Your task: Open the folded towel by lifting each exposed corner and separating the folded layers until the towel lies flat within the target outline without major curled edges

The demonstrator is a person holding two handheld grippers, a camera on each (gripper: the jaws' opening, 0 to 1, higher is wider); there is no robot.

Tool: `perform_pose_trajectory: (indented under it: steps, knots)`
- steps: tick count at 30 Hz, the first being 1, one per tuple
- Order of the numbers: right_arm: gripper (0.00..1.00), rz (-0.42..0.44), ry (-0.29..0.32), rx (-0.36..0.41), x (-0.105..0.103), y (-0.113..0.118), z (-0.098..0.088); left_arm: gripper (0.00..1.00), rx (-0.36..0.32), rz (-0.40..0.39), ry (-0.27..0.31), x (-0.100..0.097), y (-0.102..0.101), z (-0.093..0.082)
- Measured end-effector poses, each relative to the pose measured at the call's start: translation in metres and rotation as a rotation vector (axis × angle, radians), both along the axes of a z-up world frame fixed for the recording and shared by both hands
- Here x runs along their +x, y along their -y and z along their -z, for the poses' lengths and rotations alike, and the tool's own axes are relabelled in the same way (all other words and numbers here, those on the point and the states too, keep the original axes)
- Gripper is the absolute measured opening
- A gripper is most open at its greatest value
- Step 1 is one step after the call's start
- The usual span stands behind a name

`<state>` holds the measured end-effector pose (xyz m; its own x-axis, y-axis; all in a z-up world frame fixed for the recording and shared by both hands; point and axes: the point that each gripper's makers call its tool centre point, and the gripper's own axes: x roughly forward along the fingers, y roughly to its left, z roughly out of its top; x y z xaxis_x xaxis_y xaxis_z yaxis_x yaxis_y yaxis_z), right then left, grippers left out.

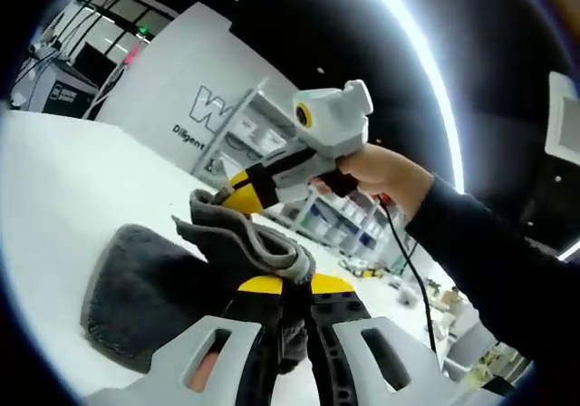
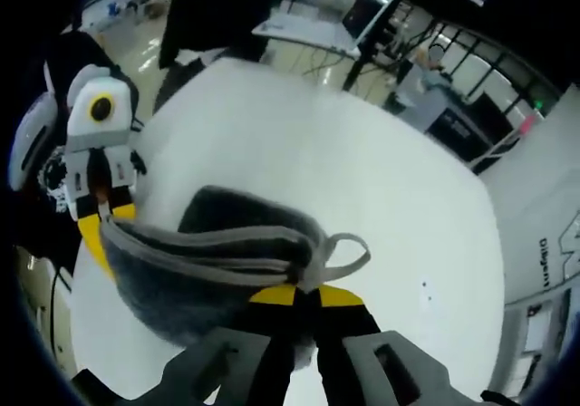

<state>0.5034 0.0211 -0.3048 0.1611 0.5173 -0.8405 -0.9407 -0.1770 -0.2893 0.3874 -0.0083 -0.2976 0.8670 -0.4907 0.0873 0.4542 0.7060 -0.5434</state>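
Item: 1 dark grey terry towel with a paler grey bound edge (image 2: 227,261), folded, held up off the white table (image 2: 362,179) between 2 claws. Left claw (image 1: 288,311): yellow-tipped jaws drawn narrow and pinched on a bunched corner of the towel directly ahead of the tips; the rest of the cloth sags down and to the left of this claw onto the table (image 1: 54,179). Right claw (image 2: 304,299): jaws likewise nearly closed, gripping the bound edge just ahead of the tips, with 1 small hem loop standing free to the right of the grip. Relation governing the coming move: the towel's long axis runs claw to claw, as a taut band leading away from the right claw toward the left claw (image 2: 98,216) at the far left of the right gripper view; in the left gripper view the right claw (image 1: 237,192) sits just beyond the gripped fold, carried by a hand (image 1: 381,175) in a dark sleeve. Both claws are in contact with the cloth, so neither is nearer. Judgement: the layers remain doubled, the body hangs below the held edge, and drawing the claws apart along this axis looks the likely way to open it. No target outline can be made out on the table.
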Motion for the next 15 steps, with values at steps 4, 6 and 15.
perform_pose_trajectory:
  steps: [4, 6, 15]
  knots:
    - [0.0, 0.009, 0.0, 0.005, -0.001, 0.006, 0.0, 0.05, 0.003, 0.009, 0.0, -0.001, 0.005, 0.0]
    - [0.0, 0.014, 0.001, 0.006, -0.001, 0.009, 0.0, 0.05, 0.006, 0.014, 0.0, -0.001, 0.007, 0.0]
    - [0.0, 0.026, 0.009, 0.017, -0.001, 0.017, -0.003, 0.05, 0.022, 0.024, 0.01, -0.002, 0.016, -0.002]
